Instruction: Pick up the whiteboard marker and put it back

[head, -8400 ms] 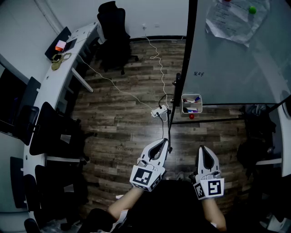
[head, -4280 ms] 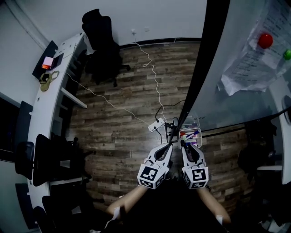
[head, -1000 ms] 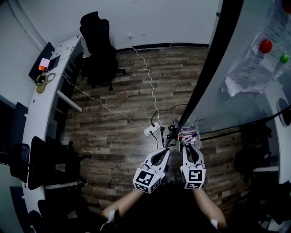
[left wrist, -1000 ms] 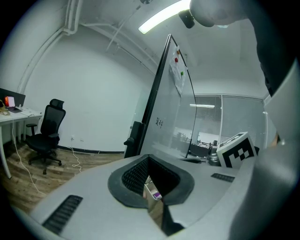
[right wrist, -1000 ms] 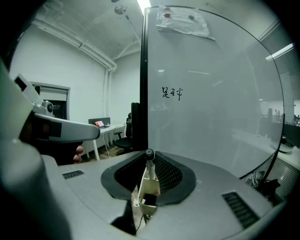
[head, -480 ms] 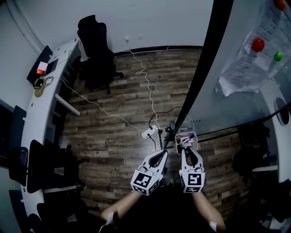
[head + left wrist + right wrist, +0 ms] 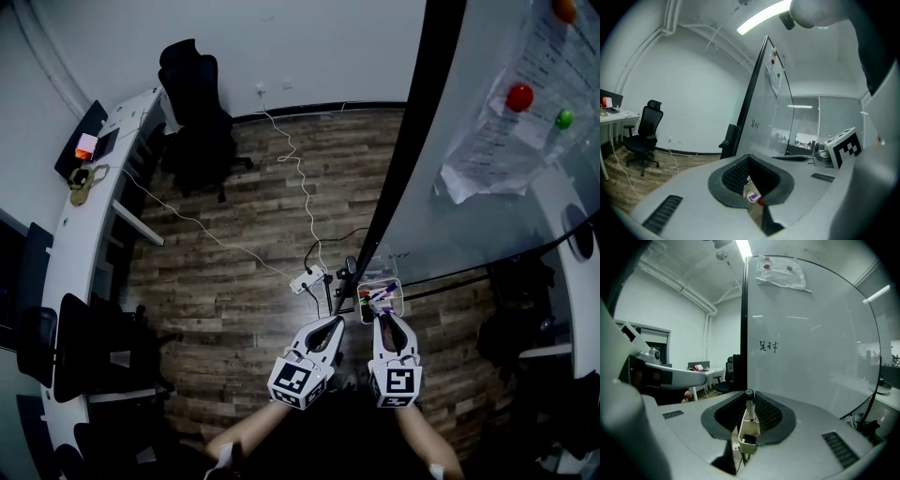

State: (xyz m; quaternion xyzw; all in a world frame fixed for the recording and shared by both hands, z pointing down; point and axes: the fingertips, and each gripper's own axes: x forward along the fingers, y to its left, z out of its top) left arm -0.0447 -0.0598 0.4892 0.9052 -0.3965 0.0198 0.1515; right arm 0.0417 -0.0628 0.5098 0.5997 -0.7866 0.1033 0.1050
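Observation:
A white marker tray point(image 7: 380, 298) with several coloured markers hangs at the foot of the whiteboard point(image 7: 487, 216). My right gripper point(image 7: 386, 321) has its tips at the tray's near edge. In the right gripper view, a whiteboard marker point(image 7: 749, 404) with a black cap stands upright between the pads, and the right gripper point(image 7: 749, 414) is shut on it, with the tray point(image 7: 749, 437) just below. My left gripper point(image 7: 328, 325) is to the left of the tray, shut and holding nothing. Through the slit of the left gripper point(image 7: 751, 180), the tray's purple and red markers point(image 7: 754, 198) show.
The whiteboard's black frame point(image 7: 412, 141) rises just beyond the tray. A power strip point(image 7: 307, 279) and its cables lie on the wooden floor to the left. An office chair point(image 7: 192, 94) and a long white desk point(image 7: 84, 216) stand far left. Papers under magnets point(image 7: 511, 122) hang on the board.
The head view has drifted a little. Both grippers stay beside the tray, the right one at its near edge. No change in either gripper's jaws is visible.

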